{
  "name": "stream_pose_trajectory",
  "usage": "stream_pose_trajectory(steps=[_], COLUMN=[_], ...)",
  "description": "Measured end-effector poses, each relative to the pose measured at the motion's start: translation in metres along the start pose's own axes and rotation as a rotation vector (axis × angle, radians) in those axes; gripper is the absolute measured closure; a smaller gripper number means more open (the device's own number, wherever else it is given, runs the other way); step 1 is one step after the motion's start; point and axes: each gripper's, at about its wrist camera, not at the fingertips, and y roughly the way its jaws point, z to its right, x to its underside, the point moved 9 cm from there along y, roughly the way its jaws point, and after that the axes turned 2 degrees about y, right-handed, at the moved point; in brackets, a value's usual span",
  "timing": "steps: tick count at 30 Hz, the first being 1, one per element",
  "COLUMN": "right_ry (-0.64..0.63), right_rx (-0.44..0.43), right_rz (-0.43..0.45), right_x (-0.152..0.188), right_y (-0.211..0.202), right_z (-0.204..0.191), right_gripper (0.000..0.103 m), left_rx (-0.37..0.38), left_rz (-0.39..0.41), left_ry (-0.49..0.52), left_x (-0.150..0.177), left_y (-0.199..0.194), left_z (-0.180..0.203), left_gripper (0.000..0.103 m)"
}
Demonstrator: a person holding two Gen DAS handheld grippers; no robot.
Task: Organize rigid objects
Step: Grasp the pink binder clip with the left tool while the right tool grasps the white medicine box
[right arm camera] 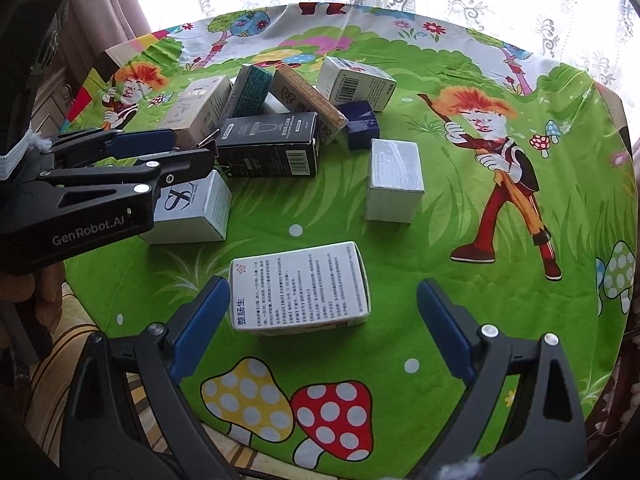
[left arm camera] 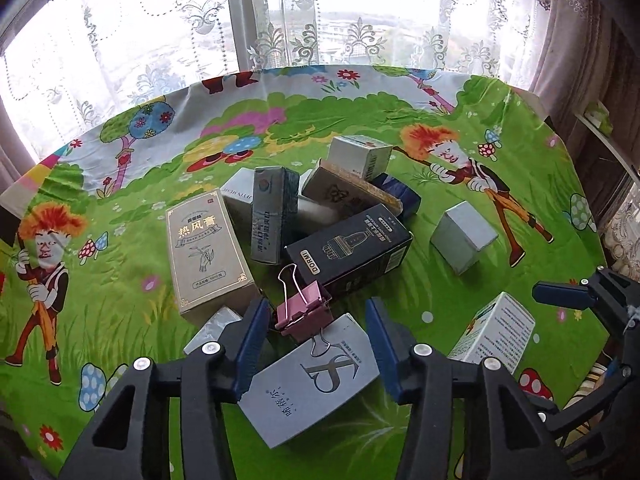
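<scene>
surface: table under cartoon cloth (right arm camera: 400, 320) | on it: heap of cartons (left arm camera: 280, 216), lone grey box (right arm camera: 394, 180), white medicine box (right arm camera: 298, 288)

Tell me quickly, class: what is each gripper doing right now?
Left gripper: open around a pink binder clip, not gripping.
Right gripper: open, a white box between its fingers.

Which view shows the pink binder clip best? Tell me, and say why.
The left wrist view. There the pink binder clip sits whole between the left gripper fingers, resting on a grey box, body and wire handles plain. The right wrist view shows only a wire handle tip behind the left gripper; the pink body is hidden.
</scene>
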Motion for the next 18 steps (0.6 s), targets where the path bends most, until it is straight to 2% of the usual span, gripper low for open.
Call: stream_pose_trajectory(steps=[2,7,9,11,13,15,18], right_ry=[-0.003,-0.005,-0.002,0.001,0.003,0.000,0.007], right_rx=[-0.008,-0.024,-0.032,-0.066,-0.097,-0.093,-0.088], right_rz=[0.001,0.004,0.009,0.015,0.013,0.017,0.025], right_x=[-0.0008,-0.0005,-0.0009,-0.0011,-0.0002,0.0003,-0.0001], right_y=[0.0017,0.0031,0.0020,-0.0004,-0.0015,-0.0023,-0.0045], right_z=[-0.0015,-0.0029,-0.0029,-0.0055,-0.0092,-0.0102,-0.0087], right_gripper=[0.007,0.008,0.013,0.026,0.032,0.032,0.033], left_rx=[-0.019,-0.047,-0.054,-0.047,-0.037,-0.024,-0.010], left_rz=[-0.011,-0.021,-0.022,-0.020,-0.018,-0.010,-0.006], left_ry=[0.011,0.035,0.039,0.024,0.007,-0.012,-0.019], left_x=[0.0007,-0.0002,-0.0011,-0.0005,0.0001,-0.0003,0.0001], left_y=[0.0044,0.0101,0.0102,0.0098,0.0089,0.0067,0.0050], left_z=[-0.0001,0.0034,0.0032,0.0018,0.0000,-0.0012,-0.0002], left_gripper=[0.053,0.067,0.075,0.075,0.075,0.080,0.080])
